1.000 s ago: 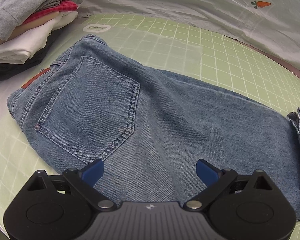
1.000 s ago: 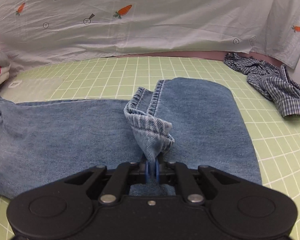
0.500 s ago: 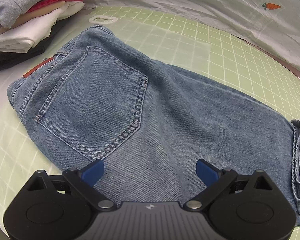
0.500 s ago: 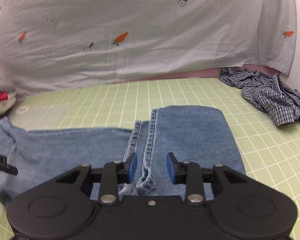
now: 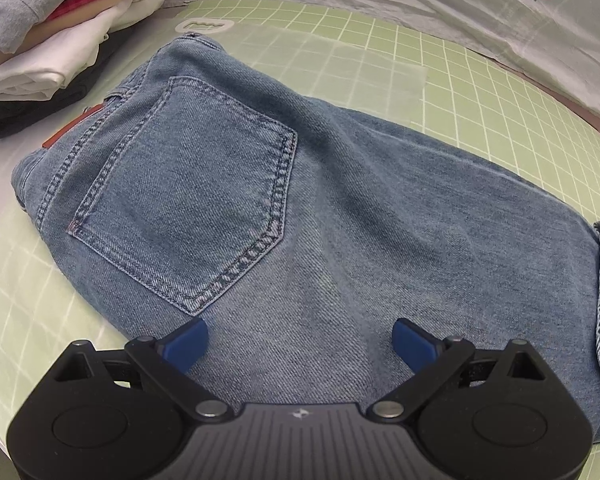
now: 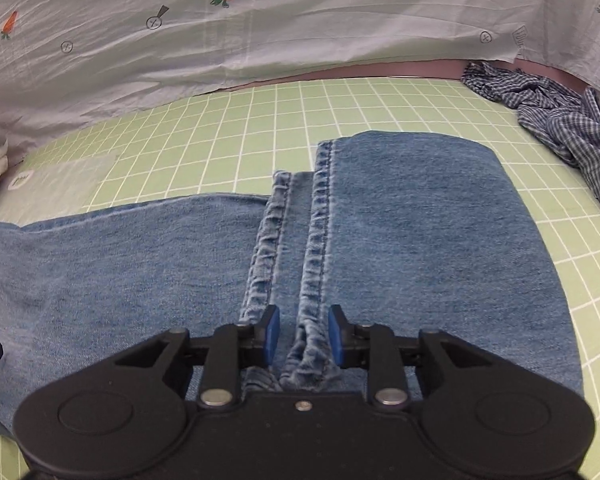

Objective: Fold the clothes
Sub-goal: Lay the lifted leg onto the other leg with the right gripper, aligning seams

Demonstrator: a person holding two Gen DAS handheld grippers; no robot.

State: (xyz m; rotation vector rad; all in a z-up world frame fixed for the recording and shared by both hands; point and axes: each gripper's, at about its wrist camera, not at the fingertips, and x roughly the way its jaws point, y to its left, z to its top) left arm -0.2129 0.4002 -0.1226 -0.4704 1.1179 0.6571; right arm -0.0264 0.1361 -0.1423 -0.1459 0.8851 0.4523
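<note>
Blue jeans (image 5: 340,200) lie flat on the green grid mat (image 5: 480,92), back pocket up, waistband toward the left. My left gripper (image 5: 300,336) hovers open over the seat, below the pocket, with nothing between its fingers. In the right wrist view the legs of the jeans (image 6: 420,240) are folded back, and the two hems (image 6: 320,240) lie side by side across the middle. My right gripper (image 6: 303,336) straddles the near end of the right hem. Its jaws are closing, and the blue pads stand a little apart from the cloth.
A stack of folded clothes (image 5: 52,52) sits at the mat's far left, beside the waistband. A crumpled blue checked shirt (image 6: 560,120) lies at the far right. A white sheet with carrot prints (image 6: 260,32) hangs along the back edge.
The right gripper let go of the raised hem, which now lies flat on the jeans; the gripper then came lower over it. The left gripper has hardly moved.
</note>
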